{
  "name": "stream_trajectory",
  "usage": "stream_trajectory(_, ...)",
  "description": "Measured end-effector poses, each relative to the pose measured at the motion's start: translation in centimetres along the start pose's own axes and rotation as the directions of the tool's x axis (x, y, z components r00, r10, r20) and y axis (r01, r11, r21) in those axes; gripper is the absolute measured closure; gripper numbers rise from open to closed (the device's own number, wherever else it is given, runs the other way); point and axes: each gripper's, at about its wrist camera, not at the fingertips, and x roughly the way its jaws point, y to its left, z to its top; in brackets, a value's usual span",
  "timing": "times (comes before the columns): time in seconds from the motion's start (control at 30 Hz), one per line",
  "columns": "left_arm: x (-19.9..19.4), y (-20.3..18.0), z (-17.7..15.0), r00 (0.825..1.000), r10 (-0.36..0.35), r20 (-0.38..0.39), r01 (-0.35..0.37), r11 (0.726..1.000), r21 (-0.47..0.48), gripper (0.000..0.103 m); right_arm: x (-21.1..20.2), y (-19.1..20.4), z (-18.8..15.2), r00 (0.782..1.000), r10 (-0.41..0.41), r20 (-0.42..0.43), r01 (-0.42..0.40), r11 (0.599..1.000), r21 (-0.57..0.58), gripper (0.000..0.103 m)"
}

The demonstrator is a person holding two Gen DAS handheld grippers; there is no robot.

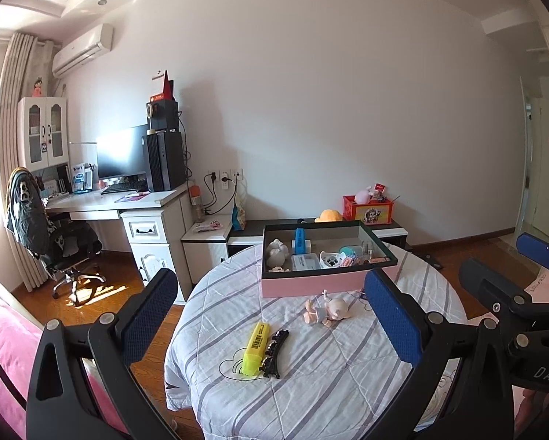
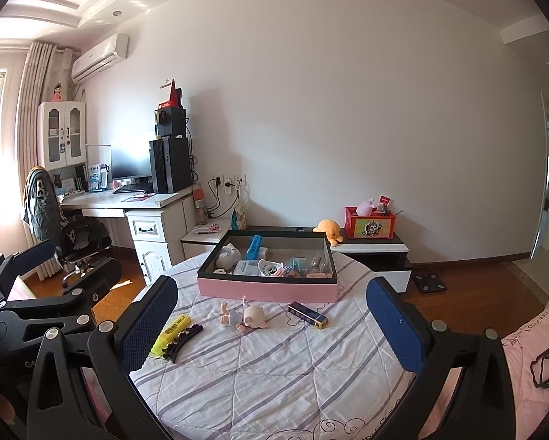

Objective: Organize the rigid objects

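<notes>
A pink box with a dark rim (image 1: 326, 284) (image 2: 267, 289) sits at the far side of a round table with a striped quilt (image 1: 311, 374) (image 2: 274, 366); it holds several small items. In front of it lie a small doll (image 1: 327, 310) (image 2: 247, 316), a yellow highlighter (image 1: 256, 348) (image 2: 170, 333), a black hair clip (image 1: 274, 354) (image 2: 182, 341) and a dark slim box (image 2: 307, 315). My left gripper (image 1: 274, 322) is open and empty above the table's near side. My right gripper (image 2: 272, 326) is open and empty, beside the left one (image 2: 47, 282).
A desk with monitor and computer tower (image 1: 127, 183) and an office chair (image 1: 54, 234) stand at the back left. A low cabinet (image 1: 348, 227) with a red toy box (image 1: 368, 211) is behind the table. Pink bedding (image 2: 531, 348) lies at right.
</notes>
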Motion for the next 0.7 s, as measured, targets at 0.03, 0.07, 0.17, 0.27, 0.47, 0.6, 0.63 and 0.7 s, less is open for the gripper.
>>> stream_trajectory(0.03, 0.5, -0.1, -0.2, 1.0, -0.001, -0.011, 0.001, 1.0, 0.001, 0.0, 0.5, -0.1, -0.2, 1.0, 0.0, -0.012, 0.0, 1.0, 0.001, 0.0)
stream_trajectory(0.07, 1.0, -0.1, -0.4, 1.0, -0.003, -0.023, 0.003, 1.0, 0.0, 0.0, 0.9, -0.1, -0.5, 1.0, 0.0, -0.021, 0.0, 1.0, 0.002, 0.0)
stream_trajectory(0.17, 2.8, -0.2, -1.3, 0.998, -0.005, -0.065, 0.005, 1.0, 0.003, 0.0, 2.6, -0.3, -1.3, 0.998, 0.001, -0.062, -0.001, 1.0, 0.006, 0.0)
stream_trajectory(0.27, 4.6, -0.2, -2.4, 0.994, -0.007, -0.112, 0.008, 1.0, 0.005, 0.0, 4.4, -0.5, -2.2, 0.994, 0.004, -0.105, -0.004, 1.0, 0.007, 0.0)
stream_trajectory(0.47, 8.1, 0.0, -5.0, 0.979, -0.008, -0.203, 0.012, 1.0, 0.02, 0.0, 8.2, -0.6, -4.6, 0.98, 0.022, -0.198, -0.022, 1.0, 0.005, 0.0)
stream_trajectory(0.6, 10.7, 0.2, -7.1, 0.962, -0.003, -0.273, 0.011, 0.999, 0.03, 0.0, 11.0, -0.5, -6.7, 0.961, 0.043, -0.275, -0.042, 0.999, 0.011, 0.0)
stream_trajectory(0.63, 11.3, 0.3, -7.6, 0.956, -0.007, -0.292, 0.016, 0.999, 0.028, 0.0, 11.7, -0.4, -7.2, 0.956, 0.047, -0.291, -0.046, 0.999, 0.009, 0.0)
stream_trajectory(0.7, 12.6, 0.7, -8.6, 0.943, -0.021, -0.331, 0.028, 0.999, 0.016, 0.0, 12.9, -0.3, -8.2, 0.945, 0.051, -0.323, -0.052, 0.999, 0.005, 0.0)
